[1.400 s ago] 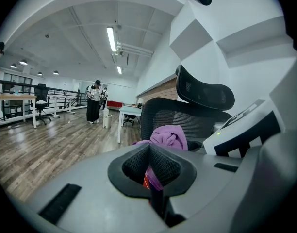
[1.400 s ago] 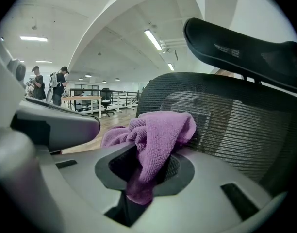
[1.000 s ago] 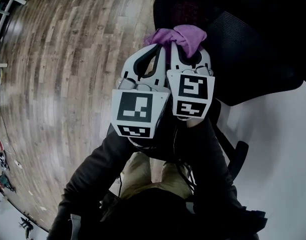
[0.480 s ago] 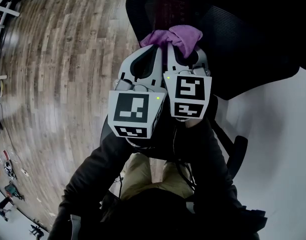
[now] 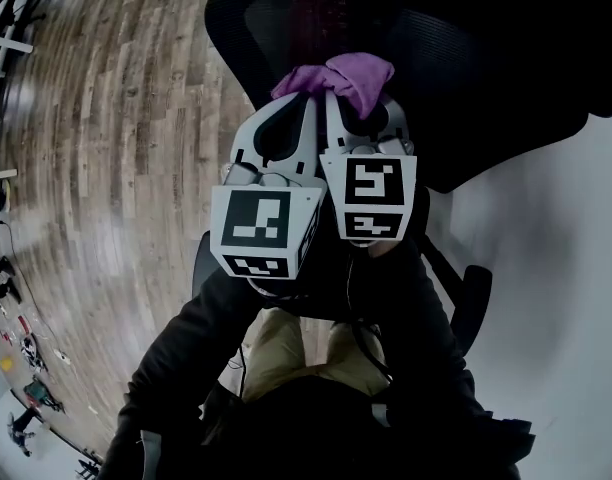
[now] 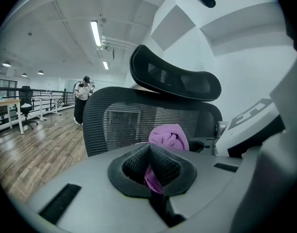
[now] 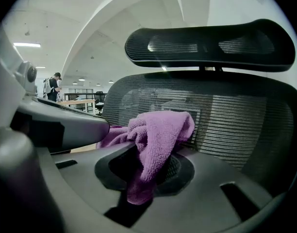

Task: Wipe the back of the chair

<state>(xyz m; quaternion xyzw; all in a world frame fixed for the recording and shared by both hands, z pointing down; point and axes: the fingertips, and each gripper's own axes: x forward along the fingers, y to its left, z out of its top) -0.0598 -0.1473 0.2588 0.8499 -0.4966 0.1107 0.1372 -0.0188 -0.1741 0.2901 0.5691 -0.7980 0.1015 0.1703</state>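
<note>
Both grippers sit side by side, each shut on the same purple cloth (image 5: 338, 76). In the head view the left gripper (image 5: 308, 98) and right gripper (image 5: 336, 96) hold the bunched cloth against the black mesh chair back (image 5: 466, 78). The left gripper view has a strip of cloth (image 6: 153, 177) pinched in the left gripper (image 6: 151, 155), with the bundle ahead of it before the chair back (image 6: 124, 123) and headrest (image 6: 177, 79). Seen from the right gripper (image 7: 149, 165), the cloth (image 7: 158, 140) drapes out of the jaws, close to the mesh (image 7: 236, 123) below the headrest (image 7: 211, 42).
Wooden floor (image 5: 106, 148) spreads to the left; a pale surface (image 5: 566, 298) lies to the right. Chair armrests (image 5: 473, 298) flank the person's arms. Far off, a person (image 6: 83, 98) stands near desks and railings (image 6: 22, 110).
The chair back has spread further left and down across the top of the head view. Both grippers with the cloth have shifted slightly left and up against it.
</note>
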